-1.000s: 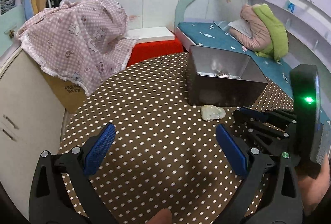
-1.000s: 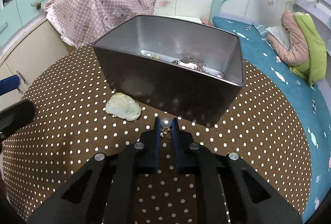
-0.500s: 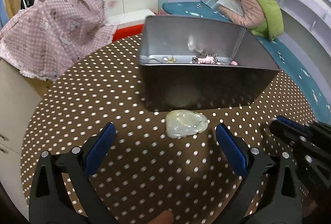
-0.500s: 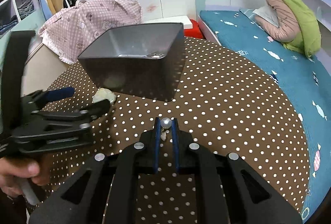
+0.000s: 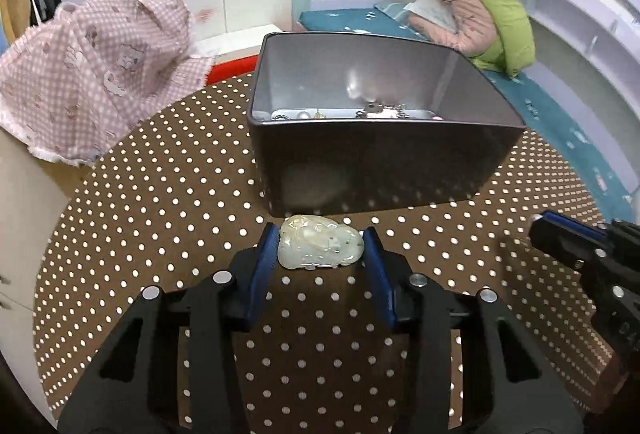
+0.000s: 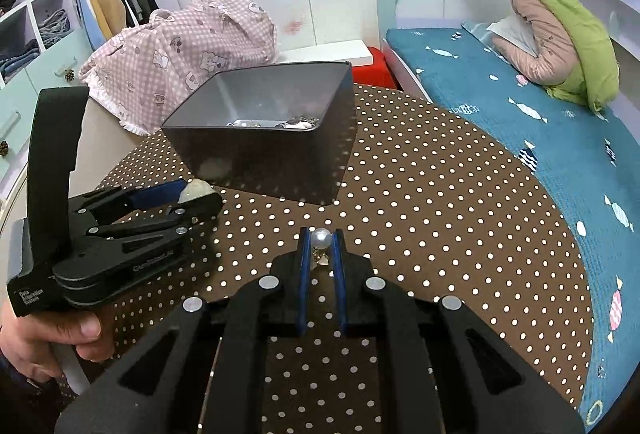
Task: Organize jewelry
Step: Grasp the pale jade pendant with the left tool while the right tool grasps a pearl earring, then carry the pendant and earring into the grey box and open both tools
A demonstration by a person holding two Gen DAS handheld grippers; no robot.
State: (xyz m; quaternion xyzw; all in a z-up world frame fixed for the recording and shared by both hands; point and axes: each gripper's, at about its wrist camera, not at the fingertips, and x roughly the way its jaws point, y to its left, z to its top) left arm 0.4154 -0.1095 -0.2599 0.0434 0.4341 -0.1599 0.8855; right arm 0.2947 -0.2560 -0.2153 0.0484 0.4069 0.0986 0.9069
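A pale green jade pendant [image 5: 320, 242] lies on the dotted brown table just in front of the dark metal box [image 5: 380, 161]. My left gripper [image 5: 320, 248] has closed its blue pads onto both sides of the pendant; in the right wrist view the gripper [image 6: 188, 195] shows with the pendant [image 6: 195, 189] at its tip. My right gripper [image 6: 321, 240] is shut on a pearl earring [image 6: 321, 238] and holds it above the table, to the right of the box [image 6: 260, 137]. Several jewelry pieces [image 5: 380, 111] lie in the box.
The round table [image 5: 160, 201] has a brown polka-dot cloth. A pink checked cloth [image 5: 92, 65] covers something at the back left. A bed with a teal cover [image 6: 520, 105] runs along the right side. My right gripper shows at the right edge of the left wrist view [image 5: 580, 246].
My left gripper moved forward to the pendant and closed from wide open onto it. My right gripper, holding the pearl earring, drew back from the box and to the right.
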